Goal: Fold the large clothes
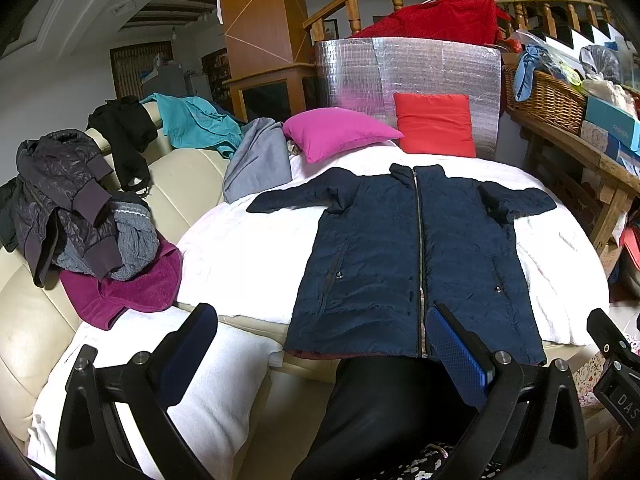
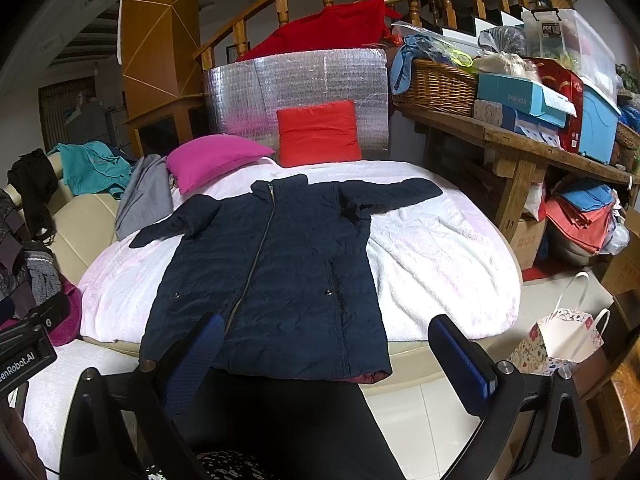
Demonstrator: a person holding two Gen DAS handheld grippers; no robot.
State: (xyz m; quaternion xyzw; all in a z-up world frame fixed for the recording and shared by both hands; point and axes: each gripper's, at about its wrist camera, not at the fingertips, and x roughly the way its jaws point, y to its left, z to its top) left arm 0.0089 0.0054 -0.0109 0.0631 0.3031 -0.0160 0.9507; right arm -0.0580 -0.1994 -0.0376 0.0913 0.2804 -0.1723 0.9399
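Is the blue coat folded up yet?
No. The coat lies spread flat on the bed, zipped shut, both sleeves stretched out sideways.

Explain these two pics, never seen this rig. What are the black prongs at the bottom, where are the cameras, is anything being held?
There is no robot arm. A person holds a handheld two-finger gripper in each hand, and each has a fisheye camera looking forward along its fingers. The prongs are those fingers with blue pads. One picture is from the left gripper, the other from the right gripper. Both are open and hold nothing. Ahead, a navy coat lies flat, zipped, sleeves spread out, on a white blanket over a cream sofa. Behind it sit a pink pillow and a red pillow. A pile of clothes sits to the left. No fold has been made yet.
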